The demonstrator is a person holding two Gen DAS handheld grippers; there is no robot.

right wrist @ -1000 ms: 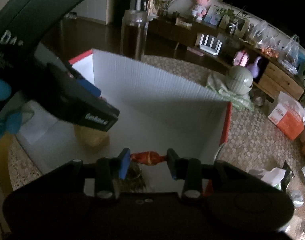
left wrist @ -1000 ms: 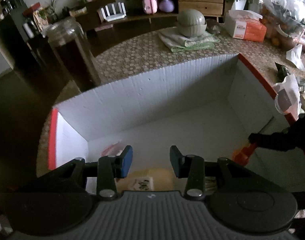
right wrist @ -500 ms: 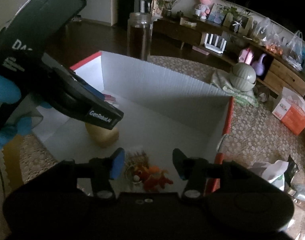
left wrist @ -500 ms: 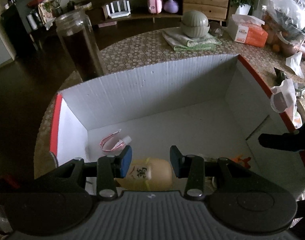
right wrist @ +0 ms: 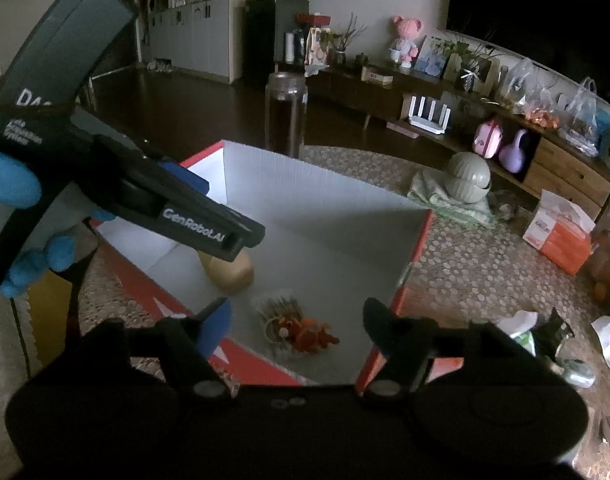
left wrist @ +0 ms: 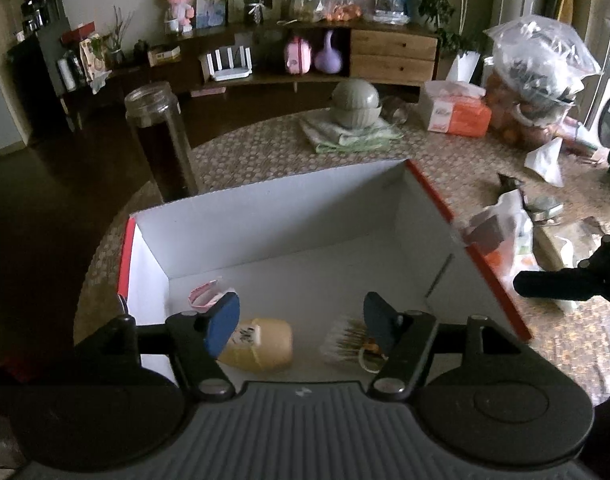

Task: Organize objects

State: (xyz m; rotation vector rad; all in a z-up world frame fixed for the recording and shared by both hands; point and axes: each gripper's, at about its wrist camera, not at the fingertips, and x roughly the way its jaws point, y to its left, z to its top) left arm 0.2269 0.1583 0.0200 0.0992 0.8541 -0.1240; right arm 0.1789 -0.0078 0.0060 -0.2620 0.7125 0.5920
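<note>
White corrugated card lines the open box (left wrist: 289, 220) on the patterned tabletop (left wrist: 265, 148), red on its outer faces, seen from my left gripper (left wrist: 299, 318) as it hangs over the near wall with its blue-padded fingers (left wrist: 223, 322) spread wide and nothing between them. On the box floor below lie a yellow bottle (left wrist: 261, 344) on its side near the near-left corner, a pink packet (left wrist: 205, 294) just beyond it by the left wall, and a bristly tuft (left wrist: 345, 338) partly hidden behind my right-hand finger. A tall glass jar (left wrist: 161, 140) of dark liquid stands just outside the far-left corner. Farther across the tabletop sit a grey-green lidded bowl (left wrist: 355, 104) on a folded cloth (left wrist: 349, 138) and an orange tissue pack (left wrist: 457, 114); a crumpled plastic bag (left wrist: 501, 220) lies beside the box's right wall. The tip of my other tool (left wrist: 561, 280) shows at the right edge, outside that wall.

From my right gripper (right wrist: 297, 320), fingers likewise spread and empty, I look down over the near corner of the box (right wrist: 325, 196). An orange-red toy (right wrist: 309, 332) rests on the floor beside the bristly tuft (right wrist: 279, 308), directly ahead between my fingers but well below them. The yellow bottle (right wrist: 231, 274) lies farther left, partly covered by my left gripper (right wrist: 209, 228), held in a blue-gloved hand (right wrist: 13, 188). The jar (right wrist: 285, 112) rises behind the far wall; the bowl (right wrist: 467, 178) and tissue pack (right wrist: 557, 236) sit toward the right.
</note>
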